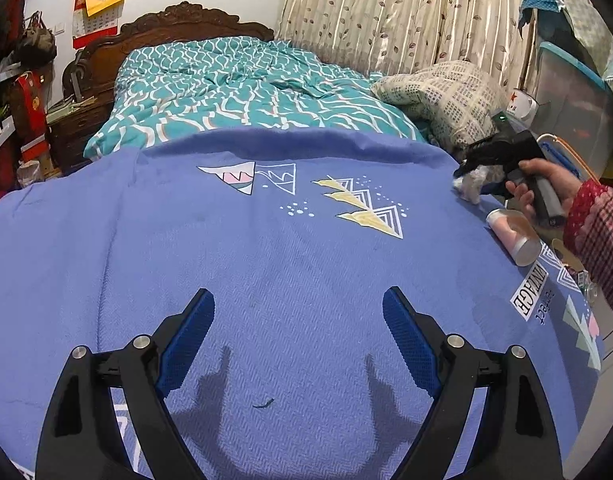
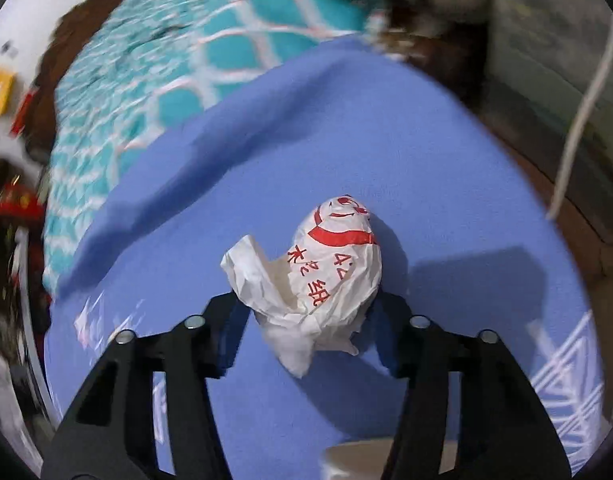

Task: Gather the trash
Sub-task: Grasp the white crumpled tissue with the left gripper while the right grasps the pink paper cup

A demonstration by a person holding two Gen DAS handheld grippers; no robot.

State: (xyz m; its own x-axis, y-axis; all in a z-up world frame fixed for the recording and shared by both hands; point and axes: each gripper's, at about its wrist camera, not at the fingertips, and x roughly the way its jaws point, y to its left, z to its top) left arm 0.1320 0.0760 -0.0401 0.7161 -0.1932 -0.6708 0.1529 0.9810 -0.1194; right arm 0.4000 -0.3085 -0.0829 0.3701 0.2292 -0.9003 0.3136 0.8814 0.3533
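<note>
My right gripper [image 2: 306, 304] is shut on a crumpled white paper wrapper with red print [image 2: 326, 268] and holds it above the blue cloth [image 2: 346, 140]. In the left wrist view the right gripper [image 1: 472, 172] shows at the right edge with the wrapper [image 1: 472, 186] in its jaws. My left gripper [image 1: 298, 320] is open and empty over the blue cloth [image 1: 226, 260]. A pink and white cup [image 1: 512, 236] lies on its side on the cloth below the right gripper. A small dark scrap [image 1: 263, 404] lies between the left fingers.
The blue printed cloth covers a table by a bed with a teal quilt [image 1: 234, 88]. A patterned pillow [image 1: 446, 96] and a plastic storage box [image 1: 570, 96] stand at the right. Cluttered shelves [image 1: 14, 112] are at the left. A pale rim [image 2: 358, 460] shows at the bottom.
</note>
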